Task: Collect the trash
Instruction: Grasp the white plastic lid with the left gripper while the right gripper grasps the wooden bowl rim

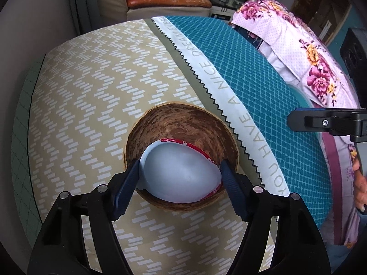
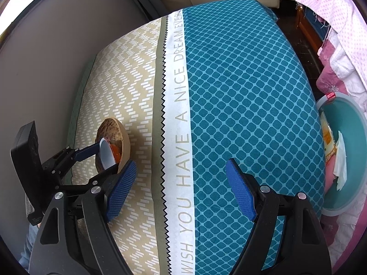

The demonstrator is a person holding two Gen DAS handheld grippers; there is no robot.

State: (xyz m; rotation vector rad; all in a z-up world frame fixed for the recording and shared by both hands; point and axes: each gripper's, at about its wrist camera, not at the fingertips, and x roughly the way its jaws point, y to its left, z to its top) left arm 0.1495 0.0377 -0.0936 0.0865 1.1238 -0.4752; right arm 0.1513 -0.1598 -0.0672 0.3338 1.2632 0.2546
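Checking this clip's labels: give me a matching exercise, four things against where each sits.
Things:
1 cup
2 coconut shell
3 right gripper
4 basin

Places:
A on the beige zigzag fabric
B between the left gripper's blue pads
C beside the bed, paper scraps inside
D open over the lettered stripe

Pairs: 1-B, 2-A, 3-D, 4-C

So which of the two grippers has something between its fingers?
The left gripper: its blue pads flank the crushed paper cup in the coconut shell. The right gripper is empty.
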